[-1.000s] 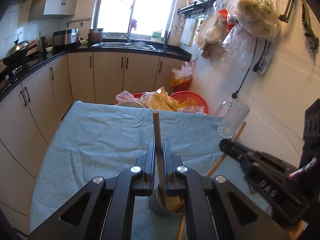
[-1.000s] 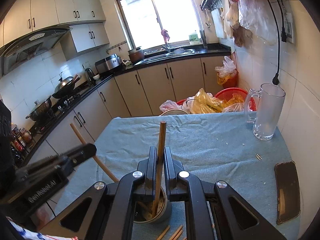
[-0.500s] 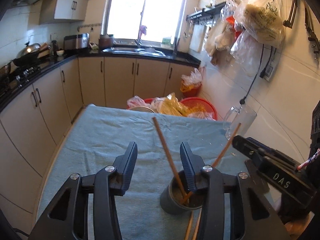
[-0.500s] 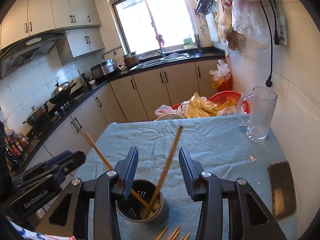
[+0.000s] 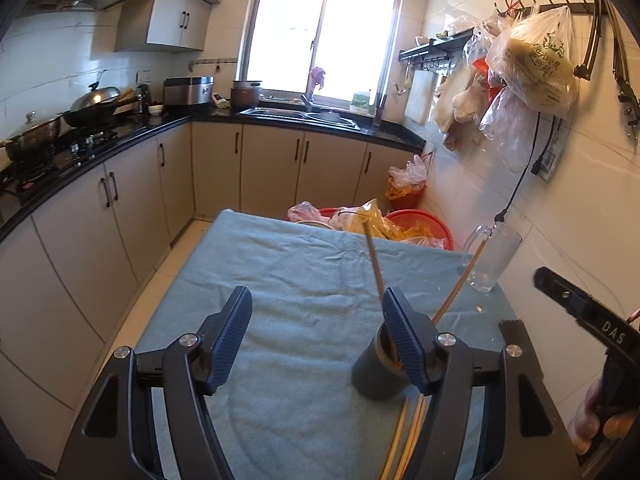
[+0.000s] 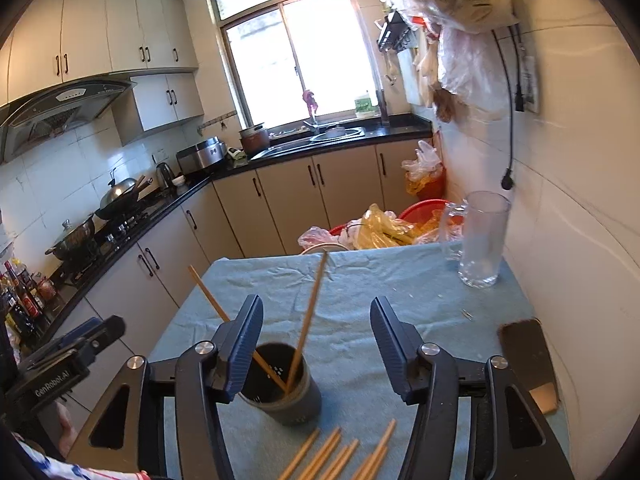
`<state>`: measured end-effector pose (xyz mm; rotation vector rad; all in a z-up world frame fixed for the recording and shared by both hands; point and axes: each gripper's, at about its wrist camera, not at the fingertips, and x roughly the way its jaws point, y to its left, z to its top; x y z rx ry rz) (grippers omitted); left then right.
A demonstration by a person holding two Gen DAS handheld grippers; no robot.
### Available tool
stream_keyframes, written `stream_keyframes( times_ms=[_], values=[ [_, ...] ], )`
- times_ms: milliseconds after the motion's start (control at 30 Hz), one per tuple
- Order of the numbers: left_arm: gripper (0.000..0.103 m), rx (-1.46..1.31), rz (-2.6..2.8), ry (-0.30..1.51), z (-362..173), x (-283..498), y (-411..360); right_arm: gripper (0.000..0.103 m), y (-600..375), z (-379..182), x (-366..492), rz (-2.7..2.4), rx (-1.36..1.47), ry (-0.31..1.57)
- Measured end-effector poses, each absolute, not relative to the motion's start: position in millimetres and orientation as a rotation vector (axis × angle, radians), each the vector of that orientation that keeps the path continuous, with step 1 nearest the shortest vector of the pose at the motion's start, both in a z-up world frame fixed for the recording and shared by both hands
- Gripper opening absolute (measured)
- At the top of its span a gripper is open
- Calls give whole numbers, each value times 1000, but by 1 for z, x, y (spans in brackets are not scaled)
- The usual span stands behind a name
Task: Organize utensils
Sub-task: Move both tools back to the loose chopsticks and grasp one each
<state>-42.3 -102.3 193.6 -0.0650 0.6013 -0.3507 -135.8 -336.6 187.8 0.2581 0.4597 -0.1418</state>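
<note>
Right wrist view: both grippers (image 6: 316, 344) (image 5: 316, 336) have just been opened, nothing between them; two wooden chopsticks (image 6: 306, 320) released into dark cylindrical holder (image 6: 286, 396); loose ones (image 6: 340, 456) remain below fingers.

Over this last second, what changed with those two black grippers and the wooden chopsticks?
Each gripper let go of one wooden chopstick: the left gripper and right gripper have just been opening and drew back. Both chopsticks now lean loose in the dark cylindrical holder. The holder, clear glass mug and blue-grey tablecloth stayed put.
</note>
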Motion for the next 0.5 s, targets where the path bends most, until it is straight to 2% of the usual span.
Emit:
stream_keyframes(
  times_ms=[200, 500],
  values=[
    [70, -43, -329, 627, 173, -70, -86, 65, -350, 163, -170, -171, 293, 508],
    [70, 36, -381, 795, 97, -86, -103, 66, -355, 60, -200, -155, 339, 756]
  ],
)
